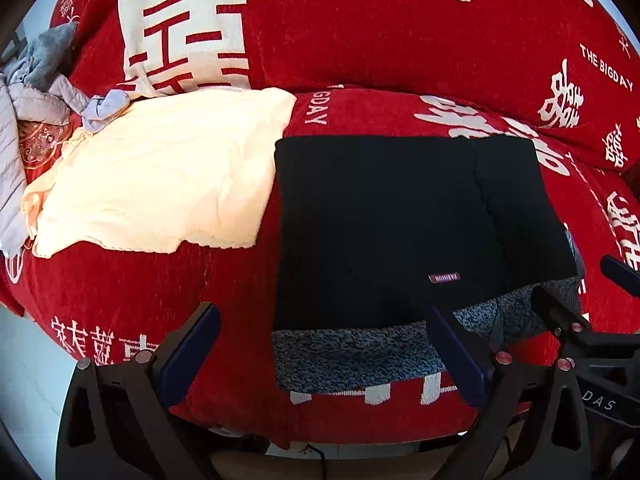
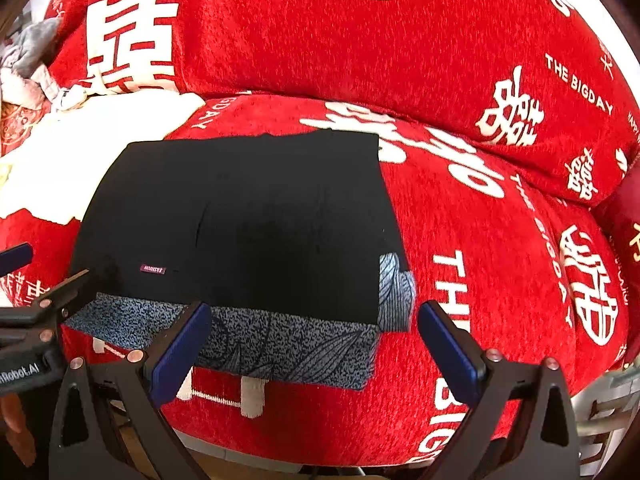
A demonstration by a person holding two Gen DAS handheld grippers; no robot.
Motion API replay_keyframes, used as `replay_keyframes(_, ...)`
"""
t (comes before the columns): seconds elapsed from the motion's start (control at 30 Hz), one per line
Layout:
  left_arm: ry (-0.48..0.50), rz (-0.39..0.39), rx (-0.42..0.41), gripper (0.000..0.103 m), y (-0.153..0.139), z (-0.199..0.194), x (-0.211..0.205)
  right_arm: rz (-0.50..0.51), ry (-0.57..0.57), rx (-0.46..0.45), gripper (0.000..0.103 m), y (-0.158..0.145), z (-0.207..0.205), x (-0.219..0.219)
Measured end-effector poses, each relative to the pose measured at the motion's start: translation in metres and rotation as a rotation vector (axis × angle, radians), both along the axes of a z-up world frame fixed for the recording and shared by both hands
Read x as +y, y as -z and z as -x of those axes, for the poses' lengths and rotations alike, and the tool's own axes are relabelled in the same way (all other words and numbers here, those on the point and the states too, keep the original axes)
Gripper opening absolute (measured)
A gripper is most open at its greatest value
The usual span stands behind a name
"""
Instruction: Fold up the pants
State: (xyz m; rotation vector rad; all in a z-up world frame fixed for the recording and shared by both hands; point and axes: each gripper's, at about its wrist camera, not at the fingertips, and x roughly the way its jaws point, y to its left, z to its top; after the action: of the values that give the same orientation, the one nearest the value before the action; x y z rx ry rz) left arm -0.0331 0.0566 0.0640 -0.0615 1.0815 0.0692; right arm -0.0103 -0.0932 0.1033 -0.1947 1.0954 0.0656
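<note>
The black pants (image 1: 400, 224) lie folded in a flat rectangle on the red sofa seat, with a small label (image 1: 443, 278) near the front edge. They also show in the right wrist view (image 2: 256, 220). A grey speckled layer (image 1: 352, 356) sticks out under their near edge and shows in the right wrist view too (image 2: 288, 344). My left gripper (image 1: 320, 356) is open and empty, just in front of the pants' near left part. My right gripper (image 2: 316, 348) is open and empty, in front of the near right corner.
A cream blanket (image 1: 160, 176) lies on the seat left of the pants. Grey clothes (image 1: 44, 80) are heaped at the far left. The red back cushions (image 1: 360, 40) with white characters rise behind. The seat's front edge (image 2: 320, 440) is just below the grippers.
</note>
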Motion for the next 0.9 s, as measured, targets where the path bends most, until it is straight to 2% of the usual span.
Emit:
replay_keyframes(0.3, 0.011, 0.037, 0.026, 0.103, 0.0023, 0.0037, -0.0038, 0.003, 0.002, 0.004, 0.102, 0.0023, 0.0005, -0.0009)
replay_keyframes(0.9, 0.006, -0.012, 0.045, 0.103, 0.0078, 0.0036, -0.0046, 0.005, -0.007, 0.014, 0.102, 0.0066, -0.0031, -0.0030)
